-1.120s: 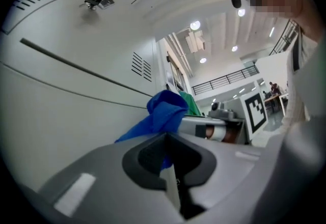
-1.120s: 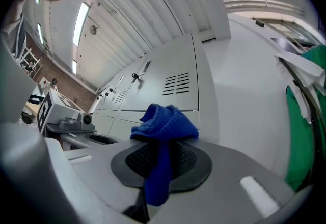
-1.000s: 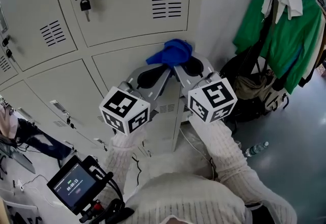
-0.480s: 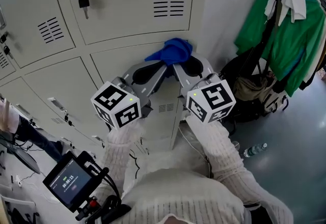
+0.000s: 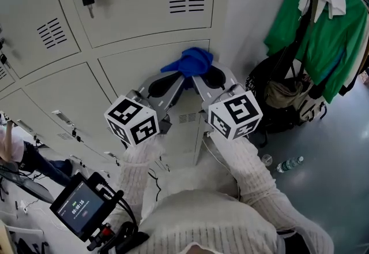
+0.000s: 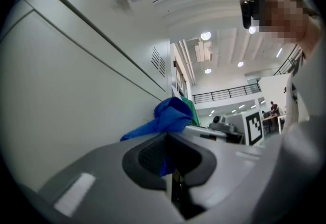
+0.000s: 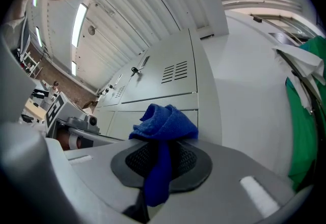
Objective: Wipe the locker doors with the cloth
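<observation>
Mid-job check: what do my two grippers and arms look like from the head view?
The left gripper and right gripper are grey and wedge-shaped, with black textured pads. Each carries a white cube printed with black square markers. Both arms wear cream ribbed knit sleeves.

cloth (image 5: 191,61) shifted slightly left, left gripper (image 5: 179,78) swung leftward

cloth (image 5: 193,61): blue, napped, rough, matt. locker doors (image 5: 138,4): painted sheet metal, smooth, satin. left gripper (image 6: 170,159) and right gripper (image 7: 155,167): matt grey plastic, black textured pads (image 7: 187,159). sleeves (image 5: 248,160): coarse white knit. floor (image 5: 323,149): smooth, slight sheen.
</observation>
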`<action>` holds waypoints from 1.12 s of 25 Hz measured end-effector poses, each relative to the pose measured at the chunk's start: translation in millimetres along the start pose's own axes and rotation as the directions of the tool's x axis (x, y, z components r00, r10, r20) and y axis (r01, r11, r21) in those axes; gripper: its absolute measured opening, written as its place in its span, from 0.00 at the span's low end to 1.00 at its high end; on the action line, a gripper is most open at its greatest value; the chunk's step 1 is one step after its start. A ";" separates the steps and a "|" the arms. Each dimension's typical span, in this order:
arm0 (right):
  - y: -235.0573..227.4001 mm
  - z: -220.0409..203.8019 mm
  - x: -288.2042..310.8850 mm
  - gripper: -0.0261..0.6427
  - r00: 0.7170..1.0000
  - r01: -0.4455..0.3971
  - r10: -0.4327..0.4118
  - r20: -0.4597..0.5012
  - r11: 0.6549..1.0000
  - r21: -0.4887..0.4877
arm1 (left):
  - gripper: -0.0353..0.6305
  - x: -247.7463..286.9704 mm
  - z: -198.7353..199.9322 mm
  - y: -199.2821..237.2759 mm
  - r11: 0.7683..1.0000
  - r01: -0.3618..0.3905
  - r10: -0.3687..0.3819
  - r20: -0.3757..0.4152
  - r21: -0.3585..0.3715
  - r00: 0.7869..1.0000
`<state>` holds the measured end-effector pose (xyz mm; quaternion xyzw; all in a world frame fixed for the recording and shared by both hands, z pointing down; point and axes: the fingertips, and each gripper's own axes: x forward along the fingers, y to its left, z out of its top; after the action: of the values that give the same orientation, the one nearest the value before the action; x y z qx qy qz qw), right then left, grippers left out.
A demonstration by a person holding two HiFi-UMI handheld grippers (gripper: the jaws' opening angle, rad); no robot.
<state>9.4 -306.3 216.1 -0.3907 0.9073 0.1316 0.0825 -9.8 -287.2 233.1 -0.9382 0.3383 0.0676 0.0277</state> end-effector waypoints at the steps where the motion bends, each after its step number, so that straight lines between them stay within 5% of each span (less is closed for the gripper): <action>1: 0.1 -4.9 0.1 0.11 1.000 0.001 -0.001 -0.006 1.000 0.009 | 0.06 0.2 -4.3 1.6 1.000 -0.003 0.003 -0.009 -0.001 1.000; 15: 8.0 -78.1 -15.6 0.11 0.989 0.013 0.006 -0.146 0.992 0.126 | 0.06 -5.9 -76.8 2.2 0.985 -0.055 0.036 -0.120 -0.161 0.992; 28: 21.9 -170.7 -37.7 0.11 0.933 0.041 0.049 -0.357 0.970 0.239 | 0.06 -18.3 -165.9 -3.3 0.936 -0.132 0.045 -0.259 -0.328 0.965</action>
<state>11.0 -317.7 391.8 -0.3934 0.9170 -0.0536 -0.0382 -3.7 -289.4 399.9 -0.9135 0.3642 0.0091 -0.1812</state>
